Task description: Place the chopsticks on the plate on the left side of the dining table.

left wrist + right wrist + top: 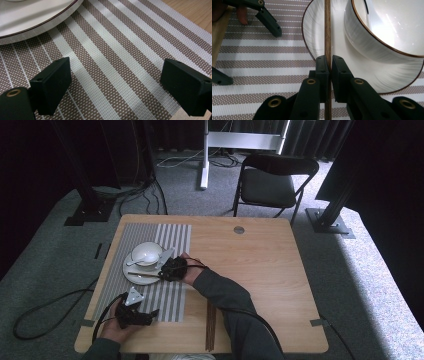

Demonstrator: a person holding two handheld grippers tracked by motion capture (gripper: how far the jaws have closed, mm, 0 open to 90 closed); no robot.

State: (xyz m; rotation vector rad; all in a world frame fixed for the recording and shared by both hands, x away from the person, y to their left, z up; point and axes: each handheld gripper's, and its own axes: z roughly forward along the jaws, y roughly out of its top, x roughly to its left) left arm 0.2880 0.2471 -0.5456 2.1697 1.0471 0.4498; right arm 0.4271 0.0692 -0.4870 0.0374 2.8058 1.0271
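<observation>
Right claw (327, 65) clamped on chopstick (327, 27) over plate (312, 32); lower level onto rim, avoid bowl (387, 30). Left claw (115, 85) wide, idle.

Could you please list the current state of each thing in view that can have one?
Right tongs: shut on the chopstick.
Left tongs: open, nothing between them, over the striped mat.
Chopstick: gripped, lying across the plate.
Bowl: upright on the plate.
Chopsticks: lying on the table.

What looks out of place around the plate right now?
One chopstick lies across the plate beside the bowl, pinched by the right gripper; the other chopsticks lie on bare table. Nothing spilled.
</observation>
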